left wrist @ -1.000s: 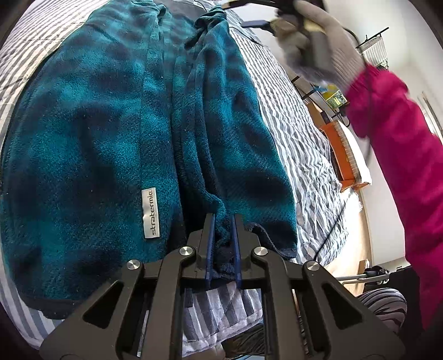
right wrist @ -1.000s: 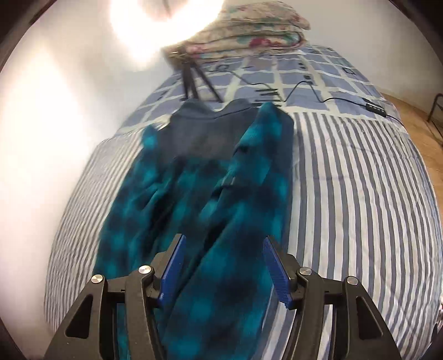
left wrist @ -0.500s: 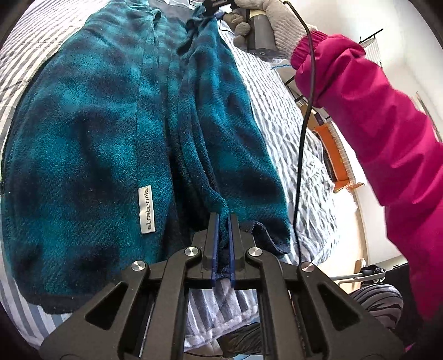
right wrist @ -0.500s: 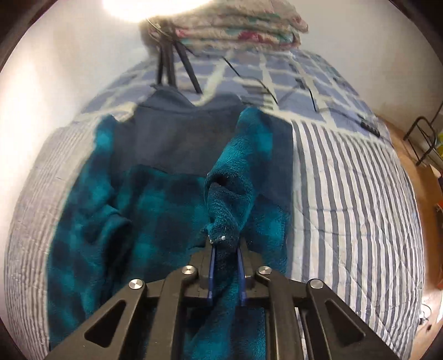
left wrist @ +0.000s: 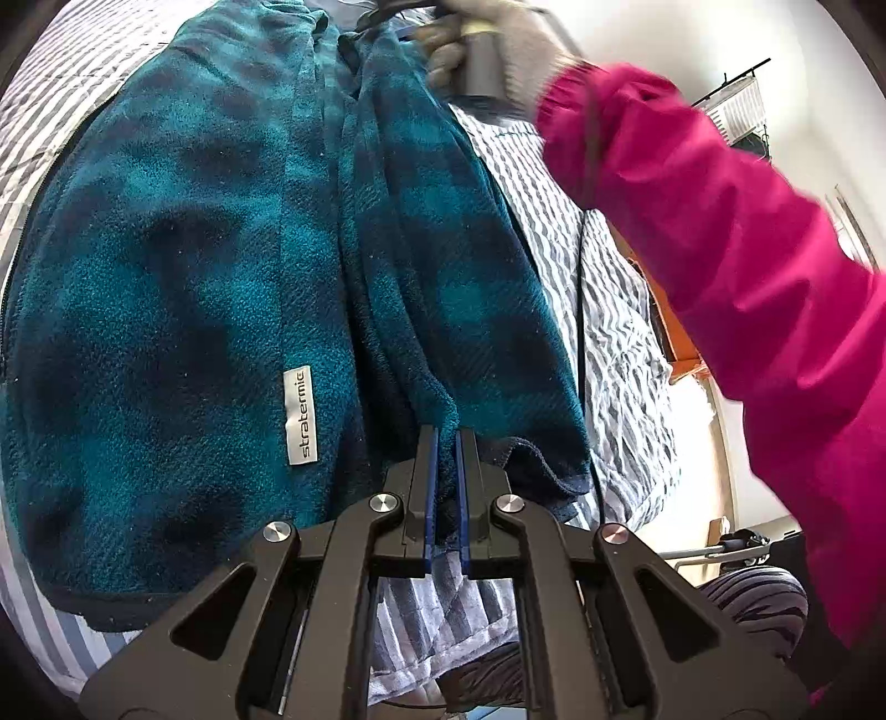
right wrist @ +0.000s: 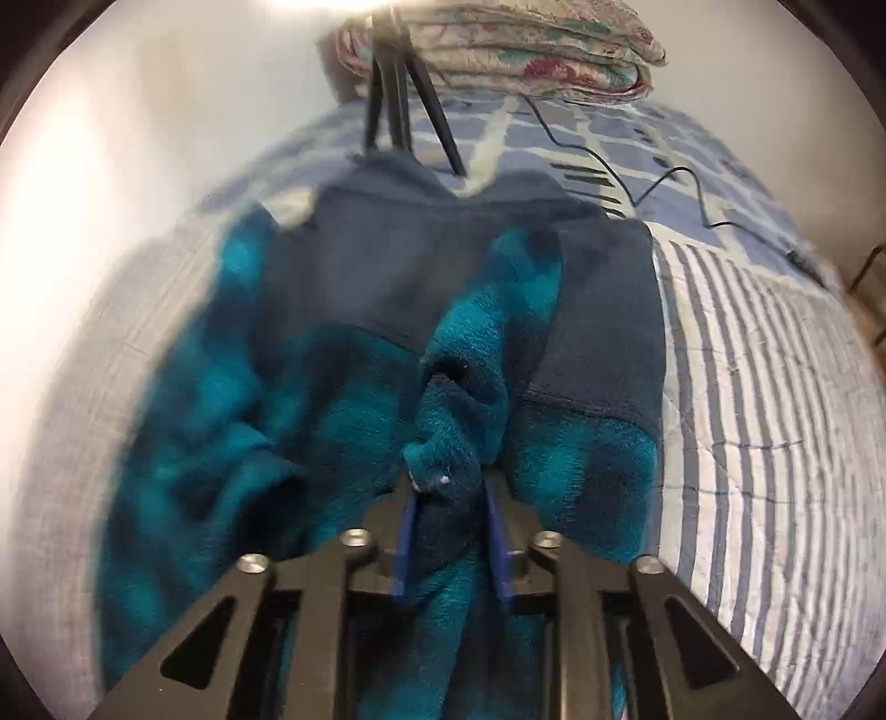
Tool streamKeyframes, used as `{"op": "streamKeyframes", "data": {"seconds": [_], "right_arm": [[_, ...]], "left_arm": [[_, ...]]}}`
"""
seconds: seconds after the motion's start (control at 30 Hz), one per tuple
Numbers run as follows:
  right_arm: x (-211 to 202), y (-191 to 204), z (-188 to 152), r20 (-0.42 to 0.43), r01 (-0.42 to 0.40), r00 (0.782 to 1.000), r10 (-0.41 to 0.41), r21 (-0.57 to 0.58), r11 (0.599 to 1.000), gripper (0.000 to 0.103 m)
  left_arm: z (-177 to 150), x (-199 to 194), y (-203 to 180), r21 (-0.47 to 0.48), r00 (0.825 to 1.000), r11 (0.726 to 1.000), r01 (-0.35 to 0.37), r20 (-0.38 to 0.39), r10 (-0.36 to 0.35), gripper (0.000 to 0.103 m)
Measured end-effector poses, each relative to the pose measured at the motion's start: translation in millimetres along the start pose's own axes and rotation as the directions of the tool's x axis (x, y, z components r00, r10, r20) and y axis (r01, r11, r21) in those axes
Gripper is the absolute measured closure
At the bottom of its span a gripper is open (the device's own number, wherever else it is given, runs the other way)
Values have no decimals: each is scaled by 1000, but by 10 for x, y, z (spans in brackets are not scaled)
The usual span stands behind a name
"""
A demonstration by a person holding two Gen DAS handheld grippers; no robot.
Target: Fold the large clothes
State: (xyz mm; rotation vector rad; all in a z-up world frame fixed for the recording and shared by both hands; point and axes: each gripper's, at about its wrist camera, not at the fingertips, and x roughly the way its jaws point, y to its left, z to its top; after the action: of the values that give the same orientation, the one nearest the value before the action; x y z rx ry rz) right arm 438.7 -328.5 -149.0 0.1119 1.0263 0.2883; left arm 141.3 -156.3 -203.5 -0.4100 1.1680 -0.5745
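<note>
A teal and navy checked fleece jacket [left wrist: 194, 249] lies lengthwise on the striped bed, a white label [left wrist: 299, 415] near its hem. My left gripper [left wrist: 446, 437] is shut on the hem end of the front edge. At the far end, the jacket [right wrist: 587, 459] has a plain navy shoulder panel [right wrist: 387, 266]. The jaws of my right gripper [right wrist: 448, 487] are opening, with a bunched ridge of fleece still filling the gap between them. In the left wrist view a gloved hand [left wrist: 498, 33] in a pink sleeve [left wrist: 720, 249] holds that gripper over the collar end.
The striped bedcover [right wrist: 775, 415] runs out to the right of the jacket. A black tripod [right wrist: 396, 83] stands just past the collar, in front of a folded floral quilt [right wrist: 498, 44]. A black cable [right wrist: 664, 177] snakes over the checked sheet. Orange furniture [left wrist: 684, 354] stands beside the bed.
The right gripper came down onto the front edge near the collar, closed on a ridge of fleece, and has now spread its jaws again. The left gripper kept its grip on the hem.
</note>
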Motion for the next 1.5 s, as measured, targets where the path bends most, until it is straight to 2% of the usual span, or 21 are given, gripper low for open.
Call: {"op": "streamKeyframes", "data": {"seconds": [0.03, 0.1, 0.13, 0.2, 0.33, 0.47, 0.53, 0.6, 0.7, 0.73, 0.8, 0.83, 0.87, 0.97, 1.17, 1.27, 1.37, 1.4, 1.5], "right_arm": [[-151, -104, -29, 33, -42, 999, 41, 37, 998, 70], [-446, -348, -133, 76, -81, 994, 73, 110, 991, 73], [-532, -412, -192, 82, -89, 993, 80, 121, 989, 78], [-757, -511, -436, 77, -93, 993, 85, 110, 990, 82], [-934, -407, -889, 29, -129, 991, 128, 63, 990, 87], [-908, -51, -1293, -33, -167, 986, 166, -29, 986, 88], [-796, 186, -1474, -74, -147, 987, 141, -96, 984, 88], [-634, 306, -1638, -115, -135, 986, 124, -94, 986, 87], [-670, 469, -1732, -91, -61, 995, 45, -178, 982, 87], [-740, 479, -1736, -95, -58, 995, 42, -172, 983, 87], [-983, 412, -1780, -96, -116, 990, 106, -113, 987, 84], [-1099, 372, -1828, -87, -130, 989, 122, -97, 987, 76], [-1222, 339, -1874, -78, -131, 989, 124, -88, 988, 70], [-1588, 218, -2054, -59, -112, 992, 108, -67, 991, 64], [-2194, 66, -2618, -7, -143, 990, 144, 29, 989, 61], [-2346, 301, -2894, 3, -179, 984, 179, -10, 984, 61], [-2346, 622, -3100, -30, -246, 969, 244, -72, 967, 61], [-2297, 750, -3150, -46, -246, 969, 242, -99, 964, 61], [-2135, 963, -3219, -64, -168, 985, 159, -159, 973, 54]], "left_arm": [[-4, -18, 10, 3, 1000, 1000, 1, 3, -1, 100], [-5, -63, 14, 7, 1000, 1000, 0, 8, 0, 100], [-7, -79, 15, 8, 1000, 1000, 0, 10, 0, 100], [-7, -121, 9, 18, 1000, 1000, -7, 17, 6, 100], [-14, -231, -9, 27, 999, 1000, 1, 33, -2, 100], [-39, -321, -84, 47, 999, 999, 8, 42, -9, 100], [-53, -368, -110, 53, 999, 999, 8, 46, -11, 100], [-80, -435, -128, 53, 998, 999, 12, 53, -14, 100], [-103, -561, -95, 49, 998, 999, 20, 61, -23, 99], [-96, -584, -105, 49, 998, 999, 19, 65, -22, 96], [-92, -716, -39, 53, 996, 998, 14, 83, -18, 79], [-104, -779, -28, 52, 995, 999, 12, 97, -17, 69], [-122, -847, 9, 48, 994, 999, 12, 111, -17, 68], [-96, -1028, 125, 39, 990, 999, -24, 138, 18, 66], [-35, -1201, 418, -16, 980, 996, -88, 178, 90, 66], [-44, -1266, 681, -100, 974, 989, -108, 188, 125, 66], [-62, -1324, 955, -199, 972, 975, -98, 193, 137, 66], [-61, -1325, 1022, -225, 971, 970, -92, 196, 137, 66], [-112, -1370, 1146, -267, 970, 961, -74, 204, 131, 66]]}}
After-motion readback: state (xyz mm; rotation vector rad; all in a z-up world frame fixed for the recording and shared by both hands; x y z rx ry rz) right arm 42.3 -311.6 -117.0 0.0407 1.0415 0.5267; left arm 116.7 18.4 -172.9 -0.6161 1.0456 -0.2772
